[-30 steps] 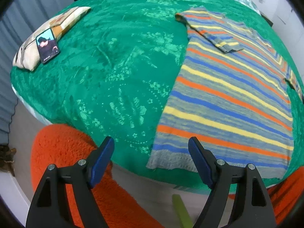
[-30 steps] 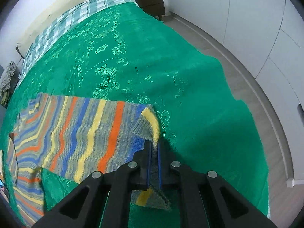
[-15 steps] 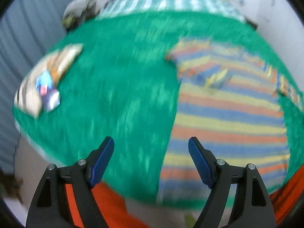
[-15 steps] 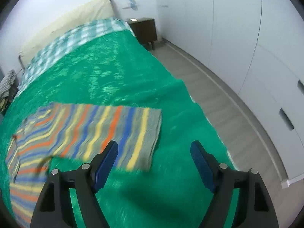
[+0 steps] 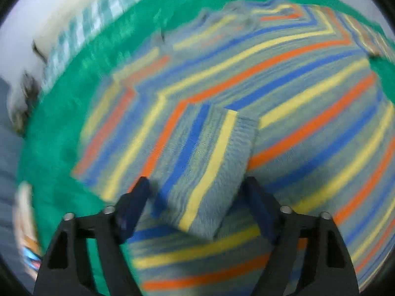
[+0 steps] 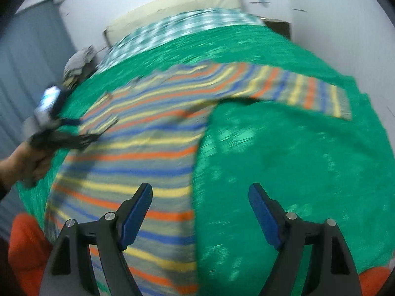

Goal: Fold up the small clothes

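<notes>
A striped sweater (image 5: 284, 103) in grey, yellow, orange and blue lies flat on the green bedspread (image 5: 61, 113), filling most of the left wrist view. One sleeve (image 5: 205, 167) is folded in over the body and runs from the frame's centre down to the lower middle. The left gripper (image 5: 197, 199) hangs over that sleeve's cuff end with its jaws wide; they have just closed a little, with the cuff lying between the blue pads (image 5: 134, 204). Through the blur, the pads do not seem to press on the cloth.

In the right wrist view the sweater (image 6: 138, 148) takes up the left and centre, and its other sleeve (image 6: 303, 93) stretches out flat toward the upper right. The right gripper (image 6: 200, 214) has its jaws spread wide and holds nothing; beneath it lie the sweater's side edge and bare bedspread (image 6: 296, 172). At the left edge a hand (image 6: 27, 165) holds the left gripper (image 6: 74, 138) above the sweater's folded sleeve. A checked sheet (image 6: 172, 32) and a cream headboard (image 6: 172, 5) sit at the top. Orange fabric (image 6: 24, 251) shows in the lower corners.
</notes>
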The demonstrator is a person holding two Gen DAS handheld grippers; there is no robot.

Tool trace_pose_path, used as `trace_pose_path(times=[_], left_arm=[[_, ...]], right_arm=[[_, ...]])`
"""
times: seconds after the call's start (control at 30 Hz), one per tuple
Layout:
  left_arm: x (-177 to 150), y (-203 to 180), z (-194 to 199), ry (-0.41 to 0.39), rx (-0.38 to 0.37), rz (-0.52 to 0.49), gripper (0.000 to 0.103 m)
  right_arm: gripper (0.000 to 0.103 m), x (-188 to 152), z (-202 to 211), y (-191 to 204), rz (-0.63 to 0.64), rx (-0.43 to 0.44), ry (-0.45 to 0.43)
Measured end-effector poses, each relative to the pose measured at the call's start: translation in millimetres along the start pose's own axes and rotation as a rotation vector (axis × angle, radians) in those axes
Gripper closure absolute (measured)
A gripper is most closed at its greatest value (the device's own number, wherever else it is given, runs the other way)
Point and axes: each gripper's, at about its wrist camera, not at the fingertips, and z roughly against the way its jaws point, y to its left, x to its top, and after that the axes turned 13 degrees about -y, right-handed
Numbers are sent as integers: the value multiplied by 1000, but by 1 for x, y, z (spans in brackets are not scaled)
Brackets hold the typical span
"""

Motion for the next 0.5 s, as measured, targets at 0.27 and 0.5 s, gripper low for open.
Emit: trace_pose_path(times=[0.27, 0.5], left_arm=[[-9, 152, 54, -114, -5, 584, 98], [-100, 327, 55, -27, 304, 957, 99]], right_arm=[[23, -15, -7, 24, 184, -4, -10], [24, -20, -18, 18, 181, -20, 33]])
